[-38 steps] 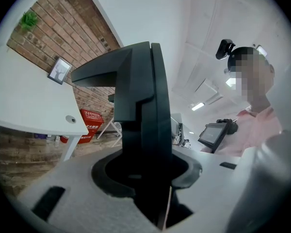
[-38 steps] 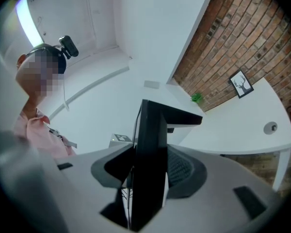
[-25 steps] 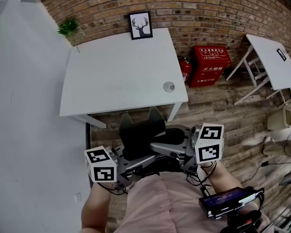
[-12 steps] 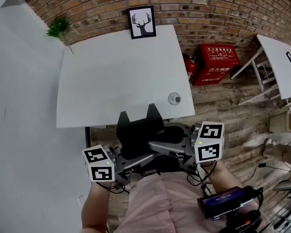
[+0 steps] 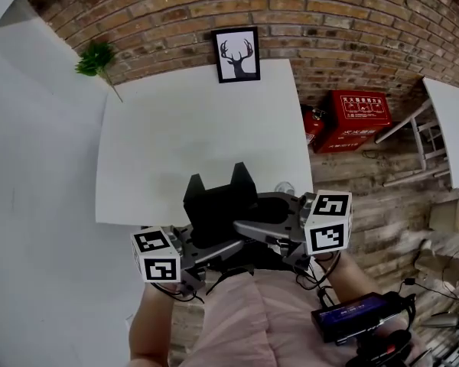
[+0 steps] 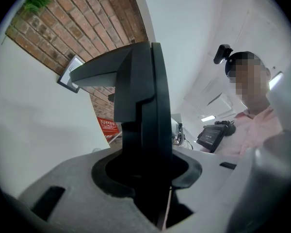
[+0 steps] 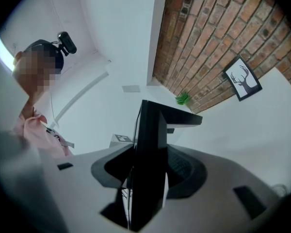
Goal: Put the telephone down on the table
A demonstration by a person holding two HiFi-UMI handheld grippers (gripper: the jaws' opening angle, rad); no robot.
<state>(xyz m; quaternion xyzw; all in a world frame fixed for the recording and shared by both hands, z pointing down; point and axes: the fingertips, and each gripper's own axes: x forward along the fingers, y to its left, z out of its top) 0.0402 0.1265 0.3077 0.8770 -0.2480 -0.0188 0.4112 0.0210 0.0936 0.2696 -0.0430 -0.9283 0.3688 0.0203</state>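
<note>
A black telephone with two upright prongs hangs between my two grippers, over the near edge of the white table. My left gripper reaches in from the lower left and is shut on the phone's base. From the right, my right gripper is shut on it too. In the left gripper view the telephone stands edge-on, clamped in the left gripper. The right gripper view shows the same dark telephone wedged in the right gripper.
A framed deer picture leans on the brick wall at the table's back edge, with a green plant at the back left. A small round object lies near the table's front right corner. A red box and another white table stand to the right.
Both grippers have carried the telephone forward; it was in front of the table and now overlaps the table's near edge. The grip looks the same.
</note>
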